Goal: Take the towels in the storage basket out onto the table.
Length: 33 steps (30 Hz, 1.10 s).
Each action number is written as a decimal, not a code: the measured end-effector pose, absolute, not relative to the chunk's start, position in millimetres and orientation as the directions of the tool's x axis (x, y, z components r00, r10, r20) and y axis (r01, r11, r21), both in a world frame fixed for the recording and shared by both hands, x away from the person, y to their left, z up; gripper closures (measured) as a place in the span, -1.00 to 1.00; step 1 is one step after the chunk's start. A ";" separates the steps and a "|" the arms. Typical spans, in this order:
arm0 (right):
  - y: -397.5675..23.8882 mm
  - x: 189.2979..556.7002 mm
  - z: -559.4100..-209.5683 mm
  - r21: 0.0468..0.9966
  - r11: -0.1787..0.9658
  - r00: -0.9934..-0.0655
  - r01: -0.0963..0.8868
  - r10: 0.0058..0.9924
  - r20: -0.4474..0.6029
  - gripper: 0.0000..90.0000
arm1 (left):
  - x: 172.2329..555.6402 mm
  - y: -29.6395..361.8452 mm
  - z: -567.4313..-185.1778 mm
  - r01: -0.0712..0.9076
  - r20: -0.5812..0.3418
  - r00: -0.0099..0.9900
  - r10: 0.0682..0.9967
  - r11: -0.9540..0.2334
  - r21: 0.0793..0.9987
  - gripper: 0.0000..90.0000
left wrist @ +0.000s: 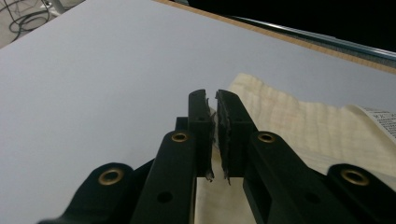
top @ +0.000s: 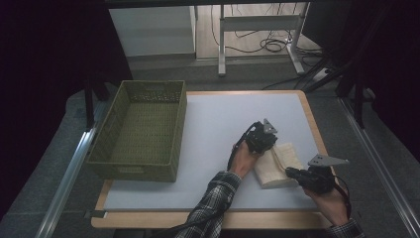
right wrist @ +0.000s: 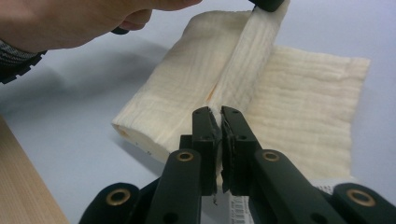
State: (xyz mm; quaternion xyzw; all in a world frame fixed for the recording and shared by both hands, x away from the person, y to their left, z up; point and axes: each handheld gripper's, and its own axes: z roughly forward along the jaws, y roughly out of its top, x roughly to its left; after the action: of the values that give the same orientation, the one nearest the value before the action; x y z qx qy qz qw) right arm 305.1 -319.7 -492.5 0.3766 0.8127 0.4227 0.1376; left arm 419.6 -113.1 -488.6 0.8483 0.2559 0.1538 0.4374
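Your left gripper (top: 268, 143) sits at the far edge of the cream cloth (top: 278, 166), which lies folded on the right part of the white table surface (top: 218, 124), near its front right corner; in the left gripper view its jaws are pressed nearly together with a thin layer of the cloth (left wrist: 303, 121) pinched between them, so it is clamped on the fabric; your right gripper (top: 292, 172) is at the near right side of the same cloth, and in the right gripper view its jaws are likewise closed on a fold of the cloth (right wrist: 187, 88), with a raised strip of fabric running from them up to the other gripper at the top of that view; your left hand (right wrist: 70, 21) shows at the upper left there, above the rolled edge of the cloth; a printed label (left wrist: 380, 119) is attached to one edge; the green woven basket (top: 148, 91) stands on the left side of the table, well apart from the cloth and from both of your hands.
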 end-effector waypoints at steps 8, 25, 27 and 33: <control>-329.8 305.1 -490.8 0.797 0.339 -0.662 0.499 0.743 0.098 0.88 | 423.6 -126.8 -483.3 0.279 0.053 0.831 0.554 -0.498 0.821 0.88; -347.5 308.8 -507.8 0.779 0.309 -0.614 0.546 0.780 0.122 0.80 | 434.0 -154.8 -498.3 0.310 0.045 0.834 0.551 -0.533 0.787 0.65; -348.2 308.3 -508.2 0.780 0.303 -0.609 0.547 0.784 0.123 0.75 | 434.6 -154.6 -497.5 0.314 0.031 0.832 0.553 -0.517 0.797 0.44; -355.4 304.3 -499.5 0.793 0.300 -0.590 0.531 0.802 0.092 0.58 | 431.9 -152.3 -488.3 0.300 0.041 0.824 0.565 -0.498 0.814 0.02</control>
State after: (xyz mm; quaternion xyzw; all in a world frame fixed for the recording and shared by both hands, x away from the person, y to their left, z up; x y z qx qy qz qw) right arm 304.3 -355.4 -499.5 0.4221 0.7895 0.4145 0.1636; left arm 431.9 -152.3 -488.3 0.8517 0.2538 0.1530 0.4322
